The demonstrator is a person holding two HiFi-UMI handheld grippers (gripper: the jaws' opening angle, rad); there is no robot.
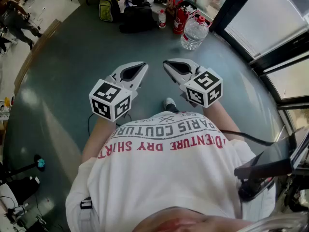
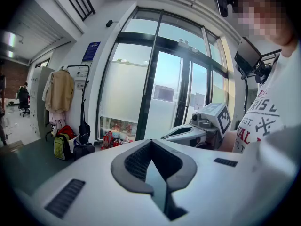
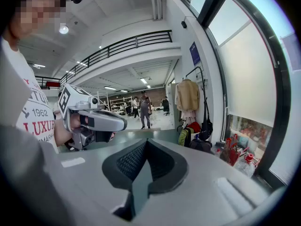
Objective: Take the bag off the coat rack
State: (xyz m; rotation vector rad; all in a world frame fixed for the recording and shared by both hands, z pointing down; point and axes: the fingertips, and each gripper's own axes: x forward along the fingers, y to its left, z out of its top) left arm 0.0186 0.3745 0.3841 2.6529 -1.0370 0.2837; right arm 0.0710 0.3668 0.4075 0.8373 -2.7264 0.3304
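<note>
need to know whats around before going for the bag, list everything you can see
coat rack: one, black, against the far wall by the window
hanging bag: one, black, long strap, on the rack
coat: one, beige, on the rack
backpack: one, green and black, floor under the rack
duffel bag: one, black, floor beside the backpack
water bottle: one, clear with red cap, floor by the window
bystander: one, dark clothes, far off
t-shirt: one, white with red and grey print, on the person
left gripper: one, white, shut, empty
right gripper: one, white, shut, empty
</note>
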